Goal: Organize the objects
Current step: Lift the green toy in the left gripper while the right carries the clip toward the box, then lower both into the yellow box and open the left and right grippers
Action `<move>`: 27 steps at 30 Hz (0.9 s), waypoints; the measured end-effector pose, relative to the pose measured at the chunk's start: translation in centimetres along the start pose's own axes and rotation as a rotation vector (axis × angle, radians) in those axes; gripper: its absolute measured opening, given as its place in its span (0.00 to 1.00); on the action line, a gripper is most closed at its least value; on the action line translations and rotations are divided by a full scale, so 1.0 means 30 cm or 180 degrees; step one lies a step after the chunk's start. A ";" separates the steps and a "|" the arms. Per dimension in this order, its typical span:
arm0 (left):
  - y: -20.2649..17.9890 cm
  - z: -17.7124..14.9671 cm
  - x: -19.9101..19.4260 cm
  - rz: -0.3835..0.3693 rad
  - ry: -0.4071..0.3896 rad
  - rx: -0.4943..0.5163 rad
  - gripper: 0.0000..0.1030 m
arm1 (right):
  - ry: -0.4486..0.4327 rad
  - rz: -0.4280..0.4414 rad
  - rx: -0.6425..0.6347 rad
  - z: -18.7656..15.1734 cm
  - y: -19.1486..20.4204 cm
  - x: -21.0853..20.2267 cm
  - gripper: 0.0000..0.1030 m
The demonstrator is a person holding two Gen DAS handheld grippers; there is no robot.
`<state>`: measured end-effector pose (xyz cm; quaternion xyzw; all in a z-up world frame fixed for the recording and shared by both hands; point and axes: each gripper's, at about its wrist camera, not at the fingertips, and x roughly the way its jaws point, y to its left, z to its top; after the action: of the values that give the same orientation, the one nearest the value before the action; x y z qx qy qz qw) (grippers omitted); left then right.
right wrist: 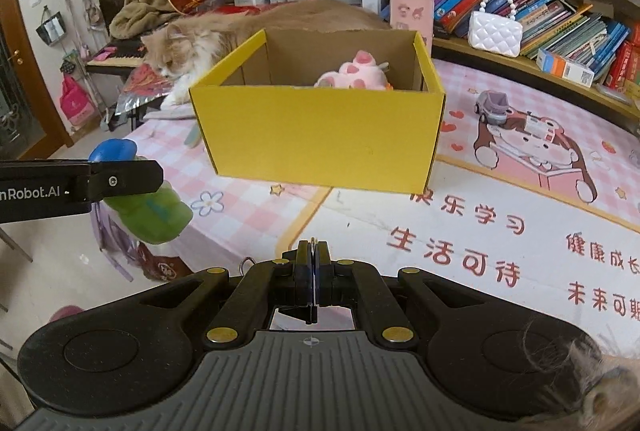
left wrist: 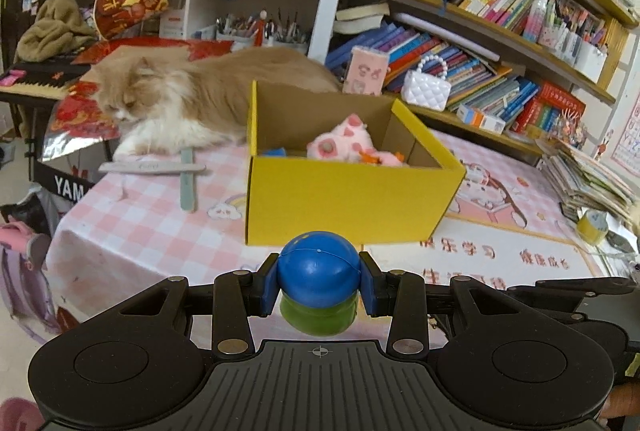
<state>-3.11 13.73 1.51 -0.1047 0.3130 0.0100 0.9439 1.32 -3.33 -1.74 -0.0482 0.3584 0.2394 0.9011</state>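
My left gripper (left wrist: 319, 285) is shut on a blue-capped green toy (left wrist: 318, 271), held just above the table's near edge in front of a yellow cardboard box (left wrist: 344, 199). The right wrist view shows the same toy (right wrist: 152, 207) at the left, hanging from the left gripper's finger (right wrist: 120, 181). Inside the yellow box (right wrist: 320, 131) lies a pink spotted plush (left wrist: 340, 143), and this plush (right wrist: 352, 73) peeks over the rim. A small blue item (left wrist: 274, 152) rests in the box's left corner. My right gripper (right wrist: 314, 251) is shut with nothing in it, low over the tablecloth.
A ginger and white cat (left wrist: 192, 103) lies behind the box, at the table's far left. A grey toy car (right wrist: 494, 107) stands right of the box. Two flat sticks (left wrist: 186, 173) lie crossed near the cat. Bookshelves (left wrist: 480, 31) run along the right. A tape roll (left wrist: 592, 225) sits far right.
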 end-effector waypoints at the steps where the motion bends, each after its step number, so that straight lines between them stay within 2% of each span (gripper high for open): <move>1: 0.003 0.009 0.003 -0.0014 -0.0025 -0.0001 0.37 | -0.0024 -0.0017 0.0009 0.011 -0.002 -0.002 0.02; 9: 0.004 0.117 0.052 -0.0018 -0.0295 -0.0040 0.37 | -0.0355 -0.0133 -0.0039 0.170 -0.067 -0.009 0.02; 15: 0.001 0.222 0.117 0.0043 -0.0459 -0.0089 0.37 | -0.0613 -0.0153 -0.0024 0.314 -0.138 0.036 0.02; 21: -0.017 0.308 0.240 0.0128 -0.0464 -0.0092 0.37 | -0.0740 -0.0066 0.0013 0.448 -0.196 0.134 0.02; 27: -0.037 0.338 0.378 0.0252 -0.0307 -0.0100 0.37 | -0.0637 0.0061 -0.0214 0.516 -0.211 0.269 0.02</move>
<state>12.07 14.18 2.93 -0.1065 0.2708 0.0573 0.9550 18.98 -1.70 3.75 -0.0507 0.2589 0.2635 0.9279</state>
